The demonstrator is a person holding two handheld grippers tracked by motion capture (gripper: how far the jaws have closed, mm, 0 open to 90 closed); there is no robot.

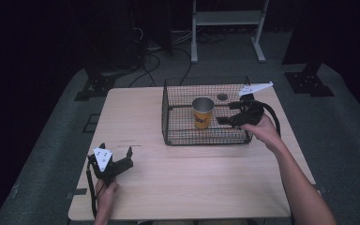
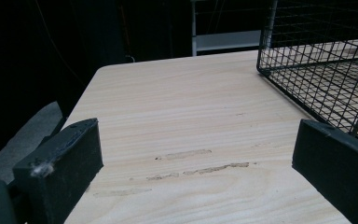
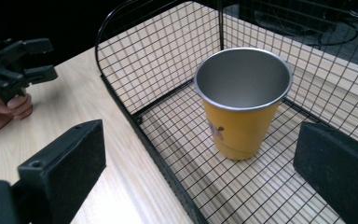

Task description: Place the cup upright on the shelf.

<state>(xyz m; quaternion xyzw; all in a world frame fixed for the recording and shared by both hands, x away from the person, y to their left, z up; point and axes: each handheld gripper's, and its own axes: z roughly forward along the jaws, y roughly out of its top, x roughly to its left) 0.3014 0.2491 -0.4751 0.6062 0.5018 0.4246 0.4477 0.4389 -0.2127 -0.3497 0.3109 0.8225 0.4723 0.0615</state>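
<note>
A yellow cup (image 1: pixel 202 113) with a bare metal inside stands upright in a black wire basket (image 1: pixel 164 117) at the back middle of the wooden table (image 1: pixel 192 183). My right gripper (image 1: pixel 226 113) is open at the basket's right side and points at the cup. In the right gripper view the cup (image 3: pixel 240 107) stands a little ahead of the open right gripper (image 3: pixel 200 154), with nothing between the jaws. My left gripper (image 1: pixel 116 149) rests open near the table's front left corner. Bare wood lies in front of this left gripper (image 2: pixel 196 149), and the basket (image 2: pixel 307 70) is off to its right.
A small dark round thing (image 1: pixel 222 97) lies on the basket floor behind the cup. Past the table's far edge a white metal frame (image 1: pixel 227 28) and loose cables (image 1: pixel 150 61) stand on the grey floor. Dark stand feet (image 1: pixel 309 82) flank the table's far corners.
</note>
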